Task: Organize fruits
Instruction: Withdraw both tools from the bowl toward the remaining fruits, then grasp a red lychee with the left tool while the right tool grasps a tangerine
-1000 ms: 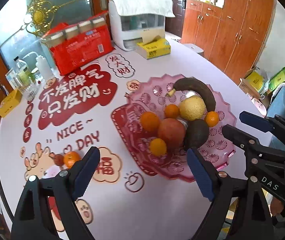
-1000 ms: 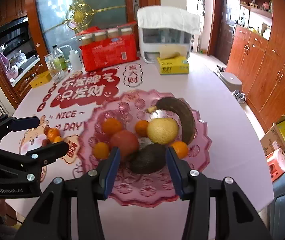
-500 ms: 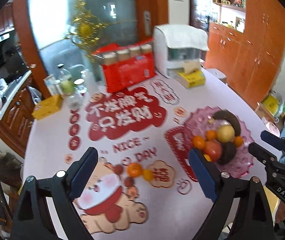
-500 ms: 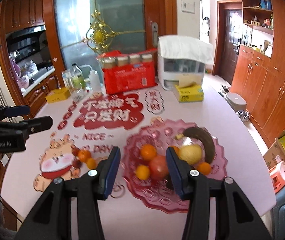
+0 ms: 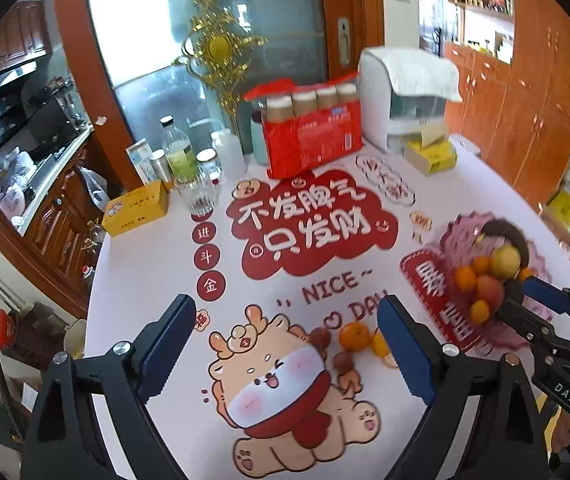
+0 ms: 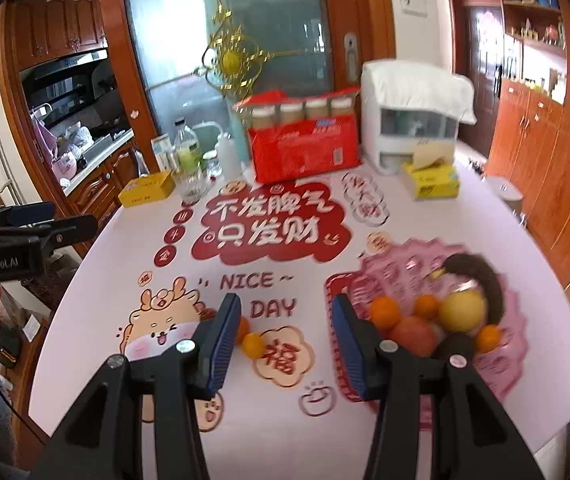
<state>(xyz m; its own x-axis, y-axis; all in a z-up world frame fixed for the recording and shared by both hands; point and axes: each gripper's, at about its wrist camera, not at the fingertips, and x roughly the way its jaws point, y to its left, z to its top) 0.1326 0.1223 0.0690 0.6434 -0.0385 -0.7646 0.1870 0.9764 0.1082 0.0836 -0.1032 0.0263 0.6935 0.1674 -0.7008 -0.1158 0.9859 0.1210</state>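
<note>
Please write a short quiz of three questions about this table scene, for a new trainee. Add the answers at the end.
1. True or false: every fruit already lies on the pink plate.
2. Multiple choice: what is between the pads of the left gripper? A) an orange B) nothing C) a banana
3. Fill in: the loose orange and the small fruits by it lie on the ______ beside the plate.

Key
1. False: some fruit lies on the tablecloth.
2. B
3. Tablecloth
</note>
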